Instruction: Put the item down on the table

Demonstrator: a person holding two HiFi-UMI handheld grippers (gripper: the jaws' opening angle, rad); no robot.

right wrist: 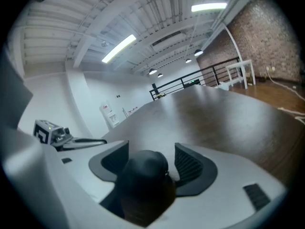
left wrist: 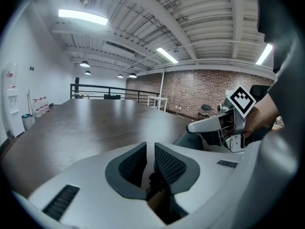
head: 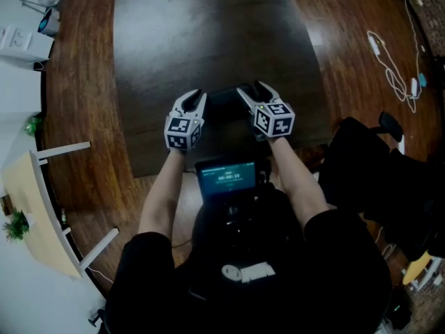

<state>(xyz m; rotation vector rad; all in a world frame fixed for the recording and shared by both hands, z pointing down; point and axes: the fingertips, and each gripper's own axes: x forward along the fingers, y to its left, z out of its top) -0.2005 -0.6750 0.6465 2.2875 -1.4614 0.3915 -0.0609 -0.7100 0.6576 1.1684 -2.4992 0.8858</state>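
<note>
Rounded and dark, the item (right wrist: 143,180) is sitting at lower centre between the right gripper's (right wrist: 151,152) fingers. They are standing spread wide with a gap showing on one side, likely because the hold is being given up. The left gripper's (left wrist: 148,152) fingers are pinching what looks like its thin dark edge, probably steadying it low over the table (head: 208,33).

white cable (head: 393,65) on wood floor (head: 83,117) | potted plant (head: 15,225) | brick wall (left wrist: 209,87) | railing (left wrist: 95,85)
</note>
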